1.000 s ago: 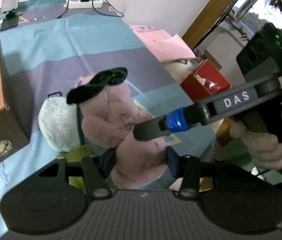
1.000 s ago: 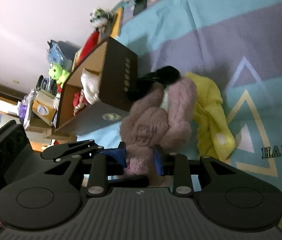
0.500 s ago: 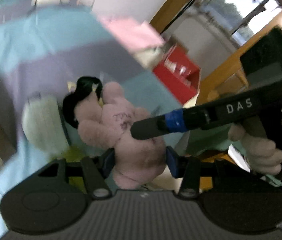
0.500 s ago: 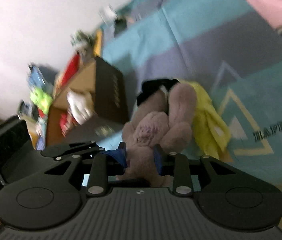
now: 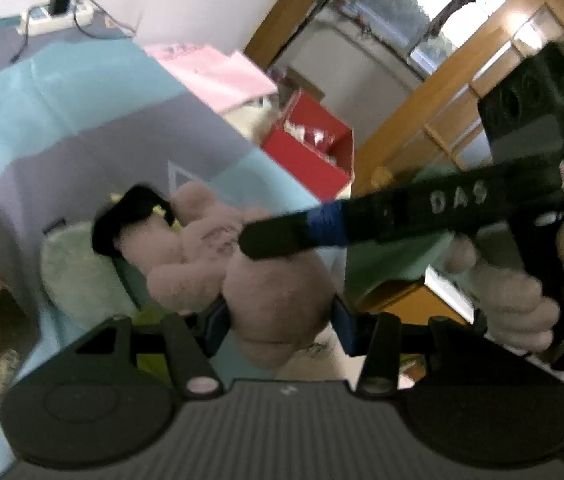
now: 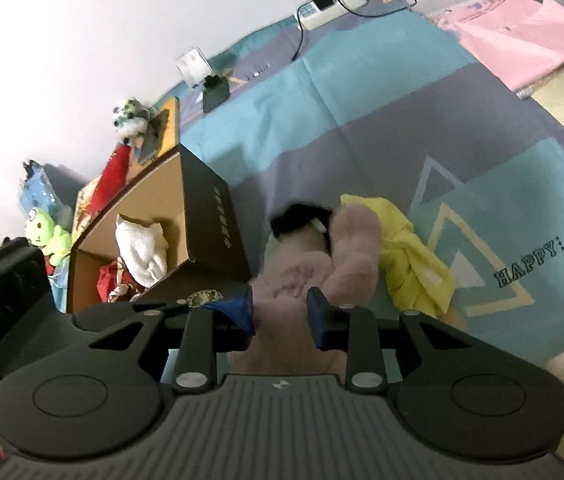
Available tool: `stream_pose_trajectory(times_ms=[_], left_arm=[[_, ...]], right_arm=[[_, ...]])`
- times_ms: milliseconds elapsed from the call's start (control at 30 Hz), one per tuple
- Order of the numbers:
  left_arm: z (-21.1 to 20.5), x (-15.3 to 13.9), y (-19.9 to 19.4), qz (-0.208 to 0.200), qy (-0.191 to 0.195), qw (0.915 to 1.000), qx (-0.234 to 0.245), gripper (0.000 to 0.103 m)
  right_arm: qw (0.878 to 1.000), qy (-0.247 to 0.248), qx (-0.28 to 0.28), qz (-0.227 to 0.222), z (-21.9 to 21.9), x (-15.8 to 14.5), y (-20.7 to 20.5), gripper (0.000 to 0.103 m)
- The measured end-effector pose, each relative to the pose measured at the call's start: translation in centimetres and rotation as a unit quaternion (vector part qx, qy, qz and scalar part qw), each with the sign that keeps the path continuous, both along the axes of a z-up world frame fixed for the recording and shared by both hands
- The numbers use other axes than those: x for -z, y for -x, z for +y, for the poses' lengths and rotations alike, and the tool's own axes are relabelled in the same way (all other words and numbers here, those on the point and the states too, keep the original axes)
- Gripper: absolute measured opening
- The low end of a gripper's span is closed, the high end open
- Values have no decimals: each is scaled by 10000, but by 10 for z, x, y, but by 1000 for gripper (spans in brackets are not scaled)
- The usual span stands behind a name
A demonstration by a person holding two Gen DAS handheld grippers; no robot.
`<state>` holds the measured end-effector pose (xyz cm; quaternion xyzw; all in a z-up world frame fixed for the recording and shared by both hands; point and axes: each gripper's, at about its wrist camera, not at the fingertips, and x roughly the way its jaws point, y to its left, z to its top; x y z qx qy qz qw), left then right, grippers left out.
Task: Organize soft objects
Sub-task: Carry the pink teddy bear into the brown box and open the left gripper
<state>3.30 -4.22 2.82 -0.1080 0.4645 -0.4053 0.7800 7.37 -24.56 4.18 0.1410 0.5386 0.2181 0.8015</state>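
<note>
Fuzzy pink plush toy [image 5: 277,300], both left tongs [image 5: 277,322] and right tongs [image 6: 280,312] clamped on it

White power strip [image 6: 332,4] by the wall, small mirror stand [image 6: 205,80], window [image 5: 410,12]

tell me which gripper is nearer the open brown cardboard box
Left. The left gripper sits on the side toward the open brown cardboard box; the right gripper holds the pink plush toy farther off.
</note>
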Motion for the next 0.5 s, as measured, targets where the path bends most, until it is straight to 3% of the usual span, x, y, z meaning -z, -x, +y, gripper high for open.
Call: stream_pose_trajectory(times_ms=[167,300,400,467,500], left_arm=[[1,15,1,295,-5,9995,80,48],[8,14,5,345,278,9988,211,48],[13,2,4,144,253,9994,172,48],[24,-6,8,-132,430,9990,53,48],[21,-3,7,-48,404,9991,116,48]], right_arm=[[9993,98,208,288,5,7,5,12],[9982,333,304,400,10,3,5,12],[9995,116,270,-126,15,-20,11,12],[9993,312,222,-2,19,-17,9,12],[9989,391,216,119,20,-11,9,11]])
